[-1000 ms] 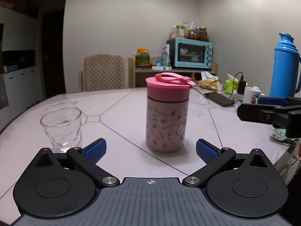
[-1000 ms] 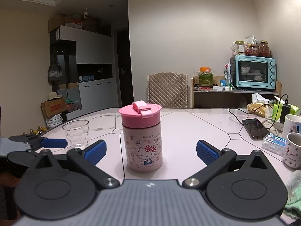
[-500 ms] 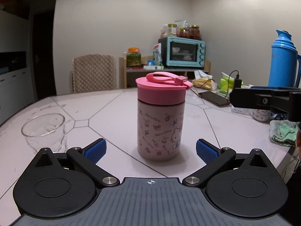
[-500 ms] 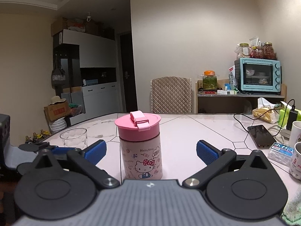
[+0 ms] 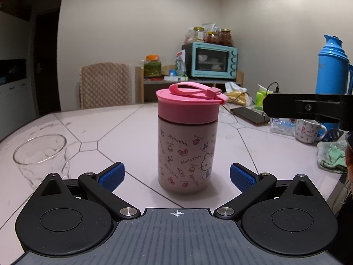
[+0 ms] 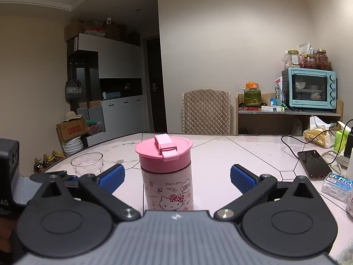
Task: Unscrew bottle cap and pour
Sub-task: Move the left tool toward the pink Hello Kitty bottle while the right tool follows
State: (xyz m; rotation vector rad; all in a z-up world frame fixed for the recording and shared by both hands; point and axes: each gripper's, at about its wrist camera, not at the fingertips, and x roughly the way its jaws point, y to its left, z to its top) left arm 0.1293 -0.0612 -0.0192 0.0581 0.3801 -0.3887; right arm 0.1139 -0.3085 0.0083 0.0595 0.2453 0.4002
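A Hello Kitty bottle (image 5: 187, 154) with a pink screw cap (image 5: 188, 108) stands upright on the pale tiled table (image 5: 132, 132). My left gripper (image 5: 176, 176) is open, its blue pads on either side of the bottle's lower body, not touching. In the right wrist view the same bottle (image 6: 167, 185) and its cap (image 6: 164, 152) sit just ahead of my open right gripper (image 6: 176, 177). An empty clear glass (image 5: 40, 156) stands to the left; the right wrist view has the glass (image 6: 87, 163) behind the left finger. The right gripper's black finger (image 5: 306, 109) reaches in from the right at cap height.
At the table's right side are a phone (image 5: 249, 114) on a cable, white mugs (image 5: 307, 130), a green cloth (image 5: 331, 156) and a tall blue thermos (image 5: 333, 66). A padded chair (image 6: 206, 110) and a shelf with a teal oven (image 6: 311, 90) stand beyond the table.
Both grippers have come closer to the bottle, which now looms larger between the fingers. The right gripper has risen toward cap height. Both stay open.
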